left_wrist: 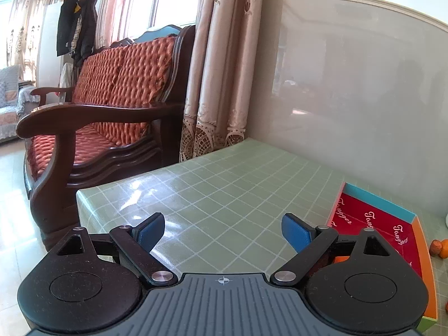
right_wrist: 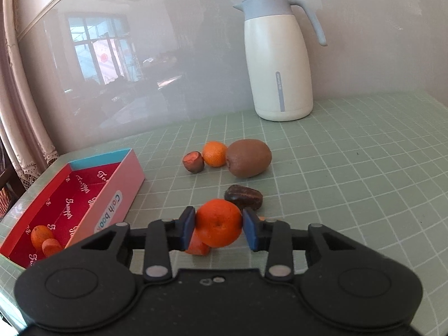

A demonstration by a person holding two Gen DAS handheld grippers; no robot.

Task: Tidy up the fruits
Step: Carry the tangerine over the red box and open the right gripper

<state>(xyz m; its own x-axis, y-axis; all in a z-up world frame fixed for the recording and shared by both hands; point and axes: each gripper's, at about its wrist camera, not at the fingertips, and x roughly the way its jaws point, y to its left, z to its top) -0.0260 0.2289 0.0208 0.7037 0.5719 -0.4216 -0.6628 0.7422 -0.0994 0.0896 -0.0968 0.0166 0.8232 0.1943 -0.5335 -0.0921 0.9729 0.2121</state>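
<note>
In the right wrist view my right gripper (right_wrist: 219,228) is shut on a tangerine (right_wrist: 218,222) just above the green gridded table; an orange piece (right_wrist: 197,245) lies under it. A dark date (right_wrist: 244,196), a kiwi (right_wrist: 248,158), a small tangerine (right_wrist: 214,153) and a cut brown fruit (right_wrist: 193,161) lie beyond. The red-lined box (right_wrist: 84,193) at the left holds two orange fruits (right_wrist: 44,239). My left gripper (left_wrist: 222,232) is open and empty over bare table, left of the same box (left_wrist: 375,224).
A white thermos jug (right_wrist: 280,56) stands at the back by the wall. A wooden sofa (left_wrist: 98,106) and curtains (left_wrist: 221,64) are past the table's left edge (left_wrist: 81,196). Orange fruit (left_wrist: 439,247) shows at the far right of the left wrist view.
</note>
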